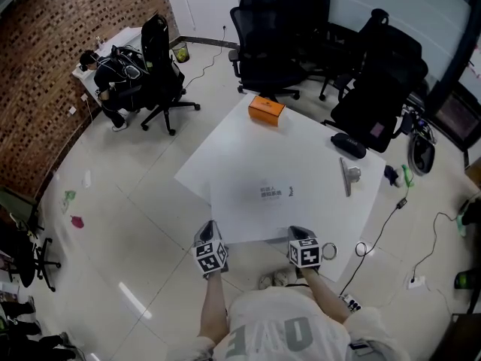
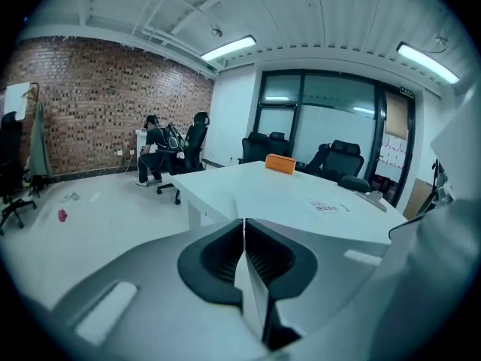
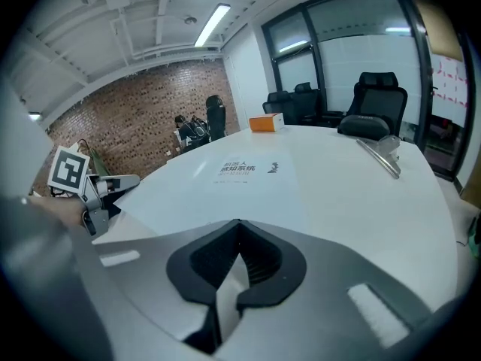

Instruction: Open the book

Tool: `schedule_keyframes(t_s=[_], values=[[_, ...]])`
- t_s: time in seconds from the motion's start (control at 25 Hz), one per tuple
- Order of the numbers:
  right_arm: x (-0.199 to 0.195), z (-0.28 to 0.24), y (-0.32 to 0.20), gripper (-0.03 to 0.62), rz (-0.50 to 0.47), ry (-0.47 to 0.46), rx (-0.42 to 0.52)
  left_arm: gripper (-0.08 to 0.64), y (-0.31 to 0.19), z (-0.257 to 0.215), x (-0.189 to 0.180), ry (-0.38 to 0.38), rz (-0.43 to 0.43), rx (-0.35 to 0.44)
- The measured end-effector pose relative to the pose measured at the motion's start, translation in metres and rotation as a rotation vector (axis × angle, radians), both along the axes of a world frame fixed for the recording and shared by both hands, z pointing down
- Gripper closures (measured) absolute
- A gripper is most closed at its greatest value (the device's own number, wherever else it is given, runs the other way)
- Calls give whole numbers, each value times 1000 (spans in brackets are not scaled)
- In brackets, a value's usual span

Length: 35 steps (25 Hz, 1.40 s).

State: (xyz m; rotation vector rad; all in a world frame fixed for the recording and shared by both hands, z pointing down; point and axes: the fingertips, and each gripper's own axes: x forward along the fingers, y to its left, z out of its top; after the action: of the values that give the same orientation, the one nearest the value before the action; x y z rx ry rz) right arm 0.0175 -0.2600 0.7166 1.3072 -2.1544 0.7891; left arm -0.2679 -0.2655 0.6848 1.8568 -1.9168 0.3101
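Book (image 1: 259, 209) lies closed at lower centre. Left gripper (image 1: 211, 232) pinches its near edge, likely to steady it. Right gripper (image 1: 300, 233) is clamped tight on the cover lip, ready to lift.

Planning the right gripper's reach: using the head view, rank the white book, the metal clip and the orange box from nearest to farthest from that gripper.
1. White book, just ahead of the right gripper, slightly left.
2. Metal clip, ahead to the right.
3. Orange box, at the far edge of the table.
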Motion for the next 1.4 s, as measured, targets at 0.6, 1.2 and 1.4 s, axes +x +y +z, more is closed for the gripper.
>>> schedule_keyframes(t_s=[0.6, 1.2, 1.4], values=[[-2, -15, -9, 589, 35, -98, 26, 540, 3, -57, -20, 33, -102, 197], [-39, -241, -3, 589, -88, -399, 530, 540, 23, -275, 114, -57, 215, 665], [-42, -227, 16, 589, -72, -412, 477, 540, 37, -253, 116, 6, 228, 622]])
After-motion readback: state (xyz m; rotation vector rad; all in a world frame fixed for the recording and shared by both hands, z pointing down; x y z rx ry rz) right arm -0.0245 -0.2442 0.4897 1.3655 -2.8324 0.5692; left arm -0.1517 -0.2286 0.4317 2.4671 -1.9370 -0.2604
